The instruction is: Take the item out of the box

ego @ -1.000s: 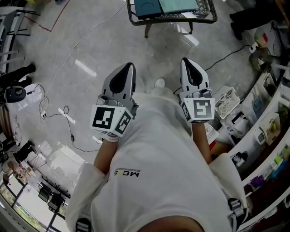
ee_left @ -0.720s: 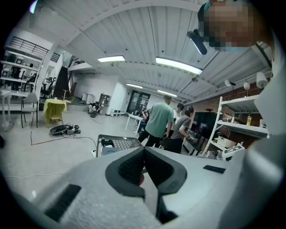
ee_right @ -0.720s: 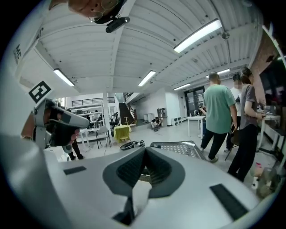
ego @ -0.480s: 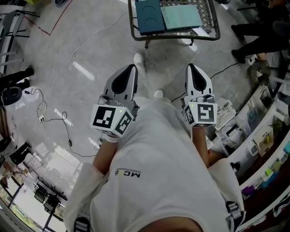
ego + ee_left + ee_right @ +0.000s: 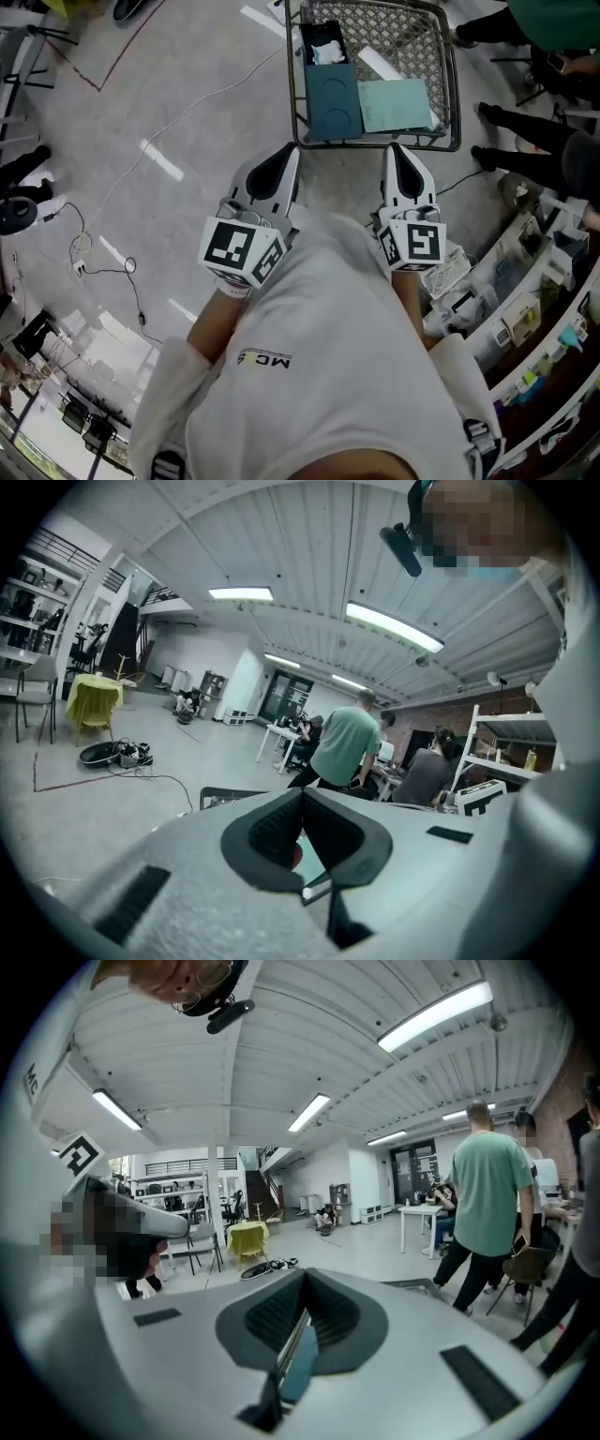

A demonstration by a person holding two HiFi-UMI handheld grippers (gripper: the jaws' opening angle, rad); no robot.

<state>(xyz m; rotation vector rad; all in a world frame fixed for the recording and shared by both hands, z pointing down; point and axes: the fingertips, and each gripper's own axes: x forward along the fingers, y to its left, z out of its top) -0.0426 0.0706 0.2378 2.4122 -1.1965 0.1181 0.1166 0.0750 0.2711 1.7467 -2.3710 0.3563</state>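
Since the dark teal box (image 5: 333, 108) lay in the wire basket (image 5: 453, 94) just ahead of both claws, long side running away from the person and something white (image 5: 326, 52) at its far end, I'd say the left claw (image 5: 287, 155) was nearer. The right claw (image 5: 397, 155) faced the pale green sheet (image 5: 394, 103). Both claws were shut tight, holding nothing.

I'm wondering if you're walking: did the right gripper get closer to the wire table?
Yes. The right gripper moved forward toward the wire table; its tip now nearly meets the rim.
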